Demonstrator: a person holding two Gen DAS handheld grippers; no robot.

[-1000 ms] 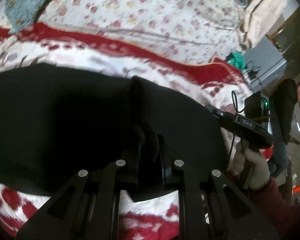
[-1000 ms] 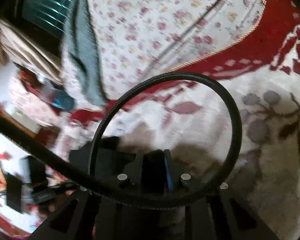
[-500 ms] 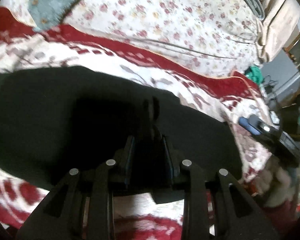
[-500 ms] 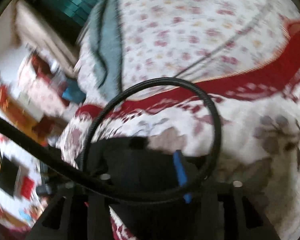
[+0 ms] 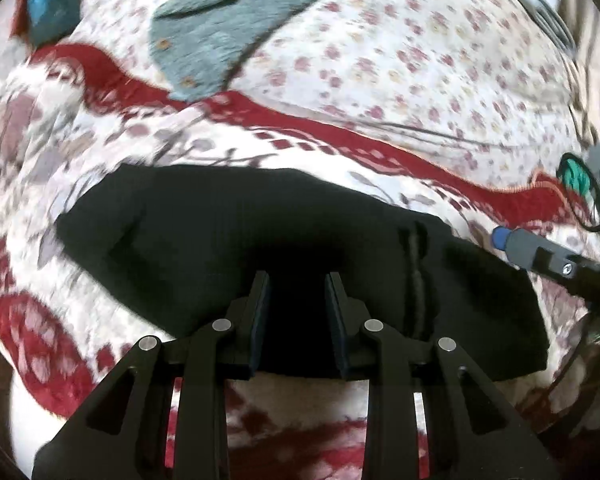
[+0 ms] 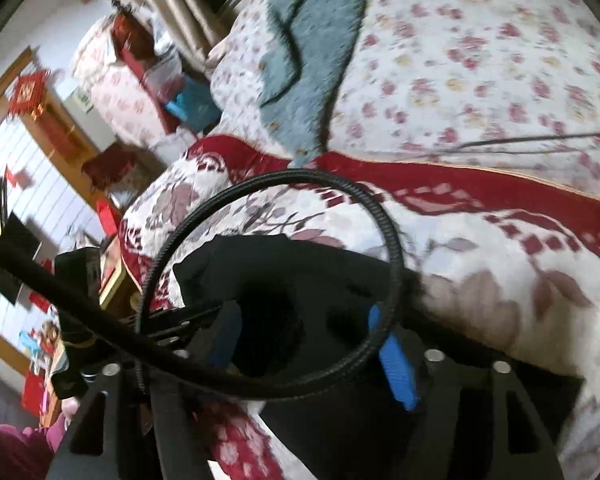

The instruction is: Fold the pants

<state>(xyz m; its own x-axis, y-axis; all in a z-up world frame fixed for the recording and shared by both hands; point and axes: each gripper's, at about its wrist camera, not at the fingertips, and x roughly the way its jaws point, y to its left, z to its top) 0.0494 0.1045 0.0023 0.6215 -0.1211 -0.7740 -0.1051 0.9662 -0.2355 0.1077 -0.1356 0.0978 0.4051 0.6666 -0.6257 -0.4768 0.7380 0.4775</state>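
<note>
The black pants (image 5: 260, 240) lie folded flat on the red and white floral blanket (image 5: 100, 148), a seam ridge running down their right part. My left gripper (image 5: 298, 280) is open above their near edge, with nothing between the pads. My right gripper (image 6: 304, 332) is open over the pants (image 6: 300, 272), its blue-padded fingers (image 6: 396, 364) apart. Its tip also shows at the right of the left wrist view (image 5: 540, 248). A black cable loop (image 6: 392, 240) hangs across the right wrist view.
A teal garment (image 5: 220, 28) lies on the flowered sheet (image 5: 420, 60) behind the blanket. Furniture and red decorations (image 6: 32, 92) stand beyond the bed's left side. A green item (image 5: 576, 172) and dark equipment sit at the right.
Both grippers have opened and let go of the pants. The pants now lie flat, and both grippers have drawn back from them.
</note>
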